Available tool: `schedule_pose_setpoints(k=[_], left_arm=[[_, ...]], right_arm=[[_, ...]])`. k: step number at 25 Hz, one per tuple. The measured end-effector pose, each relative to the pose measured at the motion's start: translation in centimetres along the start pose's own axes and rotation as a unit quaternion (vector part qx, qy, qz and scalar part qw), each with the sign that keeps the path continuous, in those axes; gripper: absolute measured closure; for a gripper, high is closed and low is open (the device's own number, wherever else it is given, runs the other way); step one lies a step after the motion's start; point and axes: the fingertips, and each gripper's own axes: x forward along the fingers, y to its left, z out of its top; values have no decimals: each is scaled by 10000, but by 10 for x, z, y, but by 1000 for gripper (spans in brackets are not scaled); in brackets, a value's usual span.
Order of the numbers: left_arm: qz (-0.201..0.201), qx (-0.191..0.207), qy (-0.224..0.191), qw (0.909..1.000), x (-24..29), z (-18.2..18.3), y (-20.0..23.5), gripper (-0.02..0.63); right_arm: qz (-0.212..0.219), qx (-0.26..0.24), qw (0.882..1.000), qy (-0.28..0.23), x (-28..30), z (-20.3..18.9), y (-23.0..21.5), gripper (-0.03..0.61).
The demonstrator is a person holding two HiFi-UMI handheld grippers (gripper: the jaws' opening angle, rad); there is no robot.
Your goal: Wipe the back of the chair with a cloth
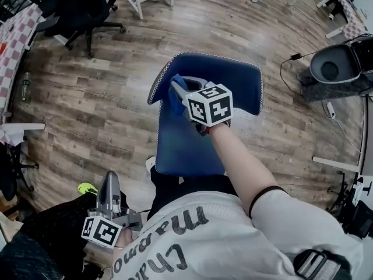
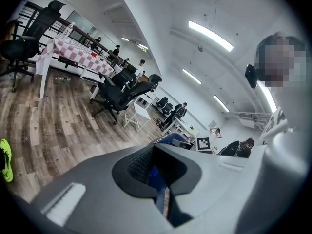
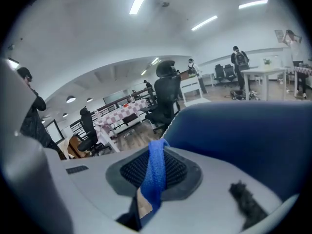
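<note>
Cloth (image 3: 156, 172), blue, pinched in right claw (image 1: 179, 92), jaws tight on it, against blue chair back (image 1: 239, 80) near its 10 o'clock corner. Left claw (image 1: 109, 182) closed w/ nothing in it, 7 o'clock, by person's lap.

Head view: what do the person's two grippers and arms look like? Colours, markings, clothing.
The left gripper and the right gripper have grey bodies, each carrying a white cube with black square markers. The person wears a pale short-sleeved T-shirt with dark lettering; its right sleeve ends in a black band.
</note>
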Motion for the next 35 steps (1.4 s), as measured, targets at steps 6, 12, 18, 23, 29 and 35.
schedule_pose_setpoints(k=[6, 12, 18, 23, 29, 35], left_arm=[[40, -22, 7, 10000, 0, 1, 2, 611], [75, -10, 69, 9999, 2, 1, 4, 611], [-43, 36, 164, 9998, 12, -4, -8, 611], [-199, 129, 243, 9994, 24, -10, -24, 611], [-326, 173, 404, 9985, 33, -30, -43, 611], [-507, 284, 525, 9969, 44, -42, -62, 611]], right_arm=[[-190, 333, 9991, 179, 13, -14, -19, 515], [-706, 403, 9967, 37, -6, -5, -58, 515], [-1022, 850, 9911, -112, -35, -15, -91, 514], [-1393, 1118, 9838, -154, -66, -30, -120, 515], [-1686, 1280, 9770, -239, -100, -40, -153, 515], [-2041, 1808, 9609, -482, -137, -56, -183, 514]])
